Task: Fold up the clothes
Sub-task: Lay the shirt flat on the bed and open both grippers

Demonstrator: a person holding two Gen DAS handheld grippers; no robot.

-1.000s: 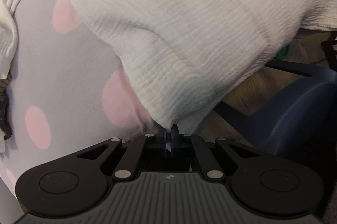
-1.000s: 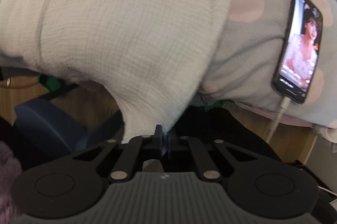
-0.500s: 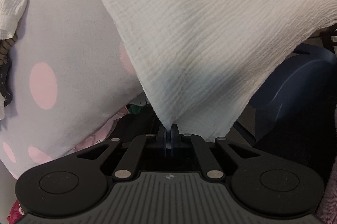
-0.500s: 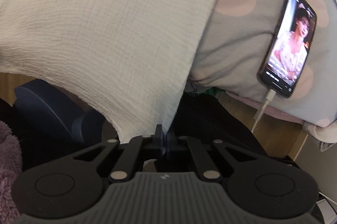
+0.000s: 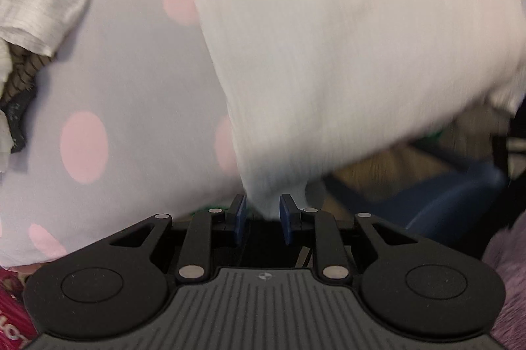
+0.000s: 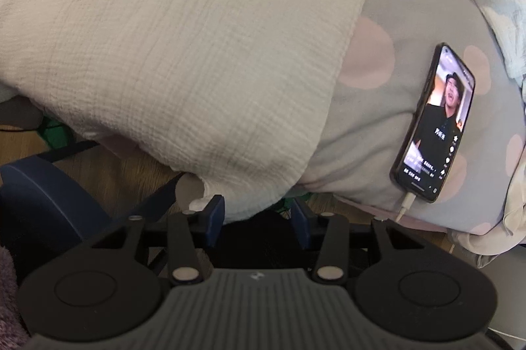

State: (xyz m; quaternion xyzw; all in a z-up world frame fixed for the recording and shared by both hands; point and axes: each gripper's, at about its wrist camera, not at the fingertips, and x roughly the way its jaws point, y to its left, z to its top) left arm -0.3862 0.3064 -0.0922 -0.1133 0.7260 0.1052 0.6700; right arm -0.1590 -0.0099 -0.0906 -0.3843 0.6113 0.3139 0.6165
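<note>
Fingers of left gripper [image 5: 262, 213] opening, corner of cloth [image 5: 328, 54] between them, no longer pinched. Right gripper [image 6: 259, 215] likewise opening; cloth corner just at 12 o'clock, beside its left finger. Both point straight down at bed [image 5: 131, 87] edge. Cloth spreads ahead across bed, toward 12. Phone [image 6: 434, 123] at 2 o'clock.

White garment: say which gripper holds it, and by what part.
Neither. Both the left gripper and right gripper are opening; the white garment has its near corners loose between unpressed pads.
</note>
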